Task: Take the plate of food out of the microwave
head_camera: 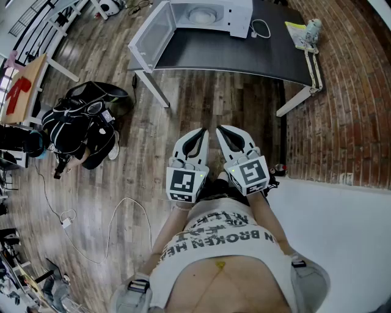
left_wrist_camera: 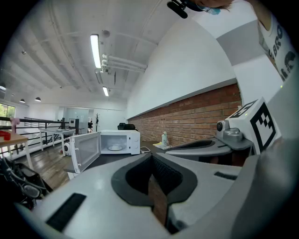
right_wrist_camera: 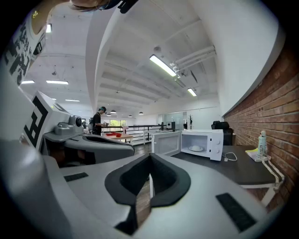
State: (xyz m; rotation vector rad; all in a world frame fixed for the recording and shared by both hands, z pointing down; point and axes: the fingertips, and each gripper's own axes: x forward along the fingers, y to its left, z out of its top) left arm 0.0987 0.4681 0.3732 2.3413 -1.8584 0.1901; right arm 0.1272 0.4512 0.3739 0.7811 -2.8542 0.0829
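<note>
Microwave on the dark table has its door swung wide to the left, and the plate of food sits inside it. My left gripper and right gripper are side by side near my body, jaws pressed together, holding nothing. Wooden floor lies between me and the table edge. A black bag lies left, with a brick wall on the right.
</note>
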